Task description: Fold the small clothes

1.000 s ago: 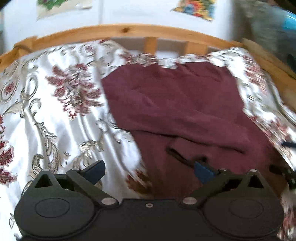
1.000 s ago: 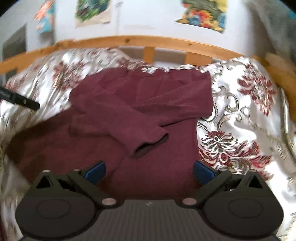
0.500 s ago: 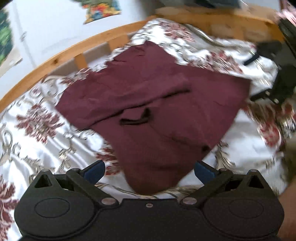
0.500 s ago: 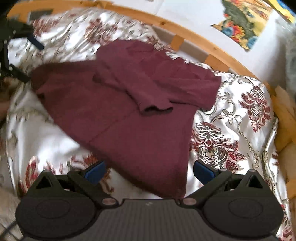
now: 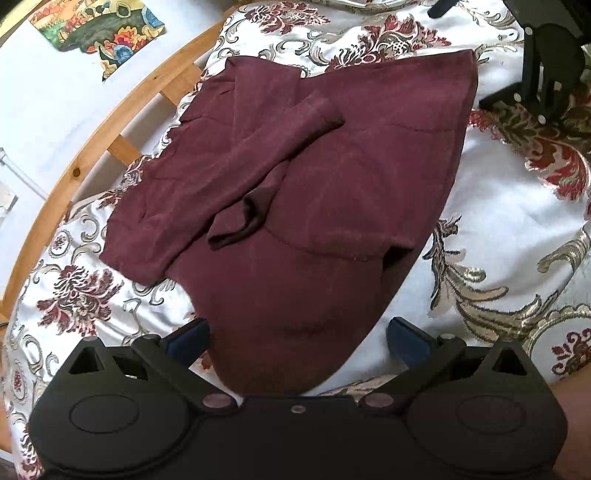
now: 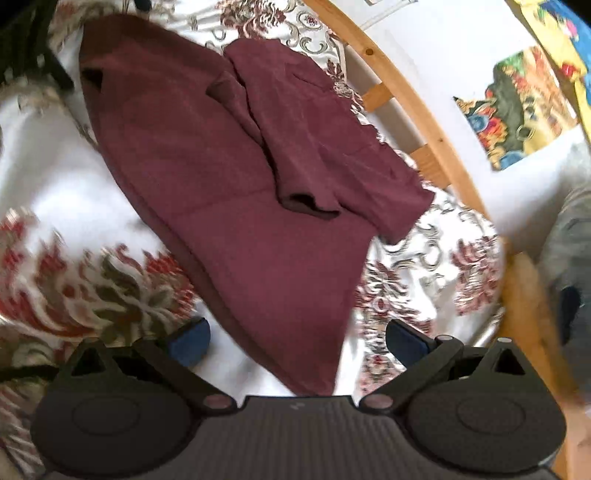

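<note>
A maroon long-sleeved top lies flat on a flowered satin bedspread, both sleeves folded across its chest; one dark cuff curls up near the middle. My left gripper is open, its blue pads either side of the top's lower corner, with nothing held. In the right wrist view the same top runs diagonally, and my right gripper is open over its other lower corner. The right gripper also shows as a black frame at the top right of the left wrist view.
A curved wooden bed rail borders the far side of the bedspread, with a white wall and colourful pictures behind it. Wooden edge and grey fabric sit at the right of the right wrist view.
Both grippers have swung round to the top's bottom hem, one at each lower corner. The top itself lies as before, sleeves still crossed.
</note>
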The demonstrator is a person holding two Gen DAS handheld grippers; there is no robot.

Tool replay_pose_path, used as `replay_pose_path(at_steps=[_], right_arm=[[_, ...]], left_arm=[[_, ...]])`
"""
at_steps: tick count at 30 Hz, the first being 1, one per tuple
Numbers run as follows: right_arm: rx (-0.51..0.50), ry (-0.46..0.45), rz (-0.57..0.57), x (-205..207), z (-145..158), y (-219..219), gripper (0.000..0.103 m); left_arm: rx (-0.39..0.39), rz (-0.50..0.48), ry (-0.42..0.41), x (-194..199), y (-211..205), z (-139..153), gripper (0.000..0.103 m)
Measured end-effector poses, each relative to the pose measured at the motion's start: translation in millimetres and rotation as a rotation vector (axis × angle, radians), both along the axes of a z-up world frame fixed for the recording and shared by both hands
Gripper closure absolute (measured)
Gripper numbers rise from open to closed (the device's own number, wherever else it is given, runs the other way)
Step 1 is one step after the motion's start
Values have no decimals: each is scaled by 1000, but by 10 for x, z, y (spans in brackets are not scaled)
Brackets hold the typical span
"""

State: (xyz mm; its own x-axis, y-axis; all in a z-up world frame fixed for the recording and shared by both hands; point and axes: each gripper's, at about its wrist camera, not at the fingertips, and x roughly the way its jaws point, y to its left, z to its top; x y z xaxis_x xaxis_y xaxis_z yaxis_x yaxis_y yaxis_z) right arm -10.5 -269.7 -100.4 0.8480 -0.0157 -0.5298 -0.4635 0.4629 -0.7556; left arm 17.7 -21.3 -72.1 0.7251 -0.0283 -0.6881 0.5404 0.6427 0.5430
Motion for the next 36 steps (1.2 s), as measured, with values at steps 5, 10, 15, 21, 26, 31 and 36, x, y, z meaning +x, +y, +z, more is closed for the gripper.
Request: replay_pose_path(at_steps=[5, 10, 15, 21, 26, 31, 36], right_arm=[[-23, 11, 0, 92, -58, 3, 33], [151, 48, 0, 199, 107, -18, 85], [468, 38, -50, 315, 471, -161, 95], [668, 20, -96, 455, 674, -392, 95], [678, 30, -126, 431, 656, -434, 94], [649, 15, -117, 380, 631, -372, 94], [645, 24, -119, 365, 614, -360, 94]], left_arm=[[-36, 50, 11, -2, 91, 41, 1], [-44, 53, 26, 25, 105, 33, 1], [-21, 37, 29, 60, 59, -4, 0], [-3, 44, 30, 115, 30, -44, 1], [-6, 83, 10, 131, 49, -16, 12], [-21, 53, -36, 13, 50, -23, 19], [-12, 32, -82, -45, 32, -35, 19]])
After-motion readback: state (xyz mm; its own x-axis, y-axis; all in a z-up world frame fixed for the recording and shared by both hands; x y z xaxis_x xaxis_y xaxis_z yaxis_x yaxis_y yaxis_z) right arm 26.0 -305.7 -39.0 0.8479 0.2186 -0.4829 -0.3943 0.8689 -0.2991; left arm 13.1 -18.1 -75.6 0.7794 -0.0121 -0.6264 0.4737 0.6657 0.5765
